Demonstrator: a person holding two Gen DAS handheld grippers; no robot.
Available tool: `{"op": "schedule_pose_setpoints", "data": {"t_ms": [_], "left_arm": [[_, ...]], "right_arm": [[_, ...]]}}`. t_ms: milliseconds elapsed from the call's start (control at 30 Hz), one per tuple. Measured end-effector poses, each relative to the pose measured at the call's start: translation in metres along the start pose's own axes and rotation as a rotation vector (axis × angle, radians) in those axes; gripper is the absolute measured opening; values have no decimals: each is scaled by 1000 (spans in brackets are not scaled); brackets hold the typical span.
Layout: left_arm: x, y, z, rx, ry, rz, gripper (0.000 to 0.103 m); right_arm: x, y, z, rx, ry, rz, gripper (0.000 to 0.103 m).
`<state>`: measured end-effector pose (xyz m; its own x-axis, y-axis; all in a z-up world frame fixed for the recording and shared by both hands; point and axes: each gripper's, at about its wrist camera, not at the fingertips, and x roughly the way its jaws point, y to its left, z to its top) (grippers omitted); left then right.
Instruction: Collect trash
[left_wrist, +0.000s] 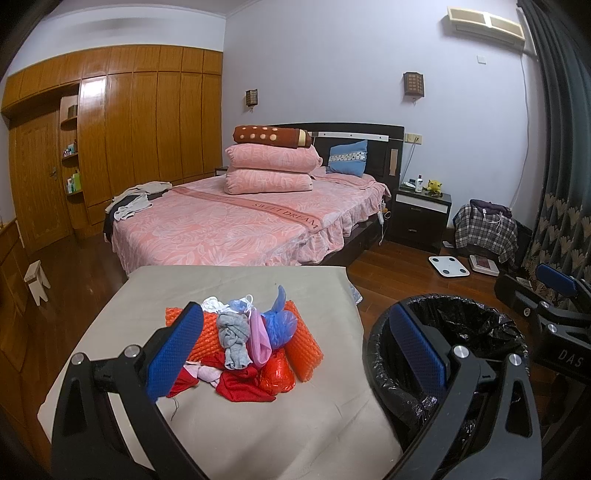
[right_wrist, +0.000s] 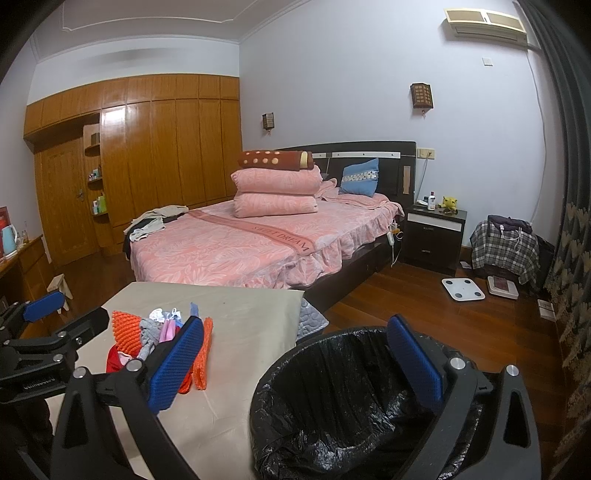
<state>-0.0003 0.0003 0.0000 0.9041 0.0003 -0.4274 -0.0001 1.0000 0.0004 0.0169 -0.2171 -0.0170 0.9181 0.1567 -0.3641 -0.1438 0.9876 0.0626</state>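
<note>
A pile of trash (left_wrist: 255, 343) lies on the beige-covered table (left_wrist: 240, 424): orange foam nets, a blue plastic bag, a red bag, red cloth, a grey rag and a pink piece. My left gripper (left_wrist: 295, 310) is open just short of the pile, with nothing between its blue pads. To the right, beside the table, stands a bin with a black liner (left_wrist: 465, 325). The right gripper (right_wrist: 295, 320) is also open and empty, hovering over the near rim of the bin (right_wrist: 351, 387). In the right wrist view the pile (right_wrist: 147, 332) is partly hidden behind the left finger.
Beyond the table stands a pink bed (left_wrist: 236, 221) with stacked quilts. A dark bedside cabinet (left_wrist: 421, 214), a white scale (left_wrist: 448, 266) on the wooden floor and a curtain (left_wrist: 561, 166) are on the right. A small stool (left_wrist: 37, 284) and wooden wardrobes (left_wrist: 147, 129) are on the left.
</note>
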Motion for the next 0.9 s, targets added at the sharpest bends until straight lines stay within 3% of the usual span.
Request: {"op": "schedule_pose_setpoints", "data": {"t_ms": [900], "left_arm": [[-2,1,1,2,3,0,98]], "right_arm": [[-2,-1,5,2,3,1,97]]}}
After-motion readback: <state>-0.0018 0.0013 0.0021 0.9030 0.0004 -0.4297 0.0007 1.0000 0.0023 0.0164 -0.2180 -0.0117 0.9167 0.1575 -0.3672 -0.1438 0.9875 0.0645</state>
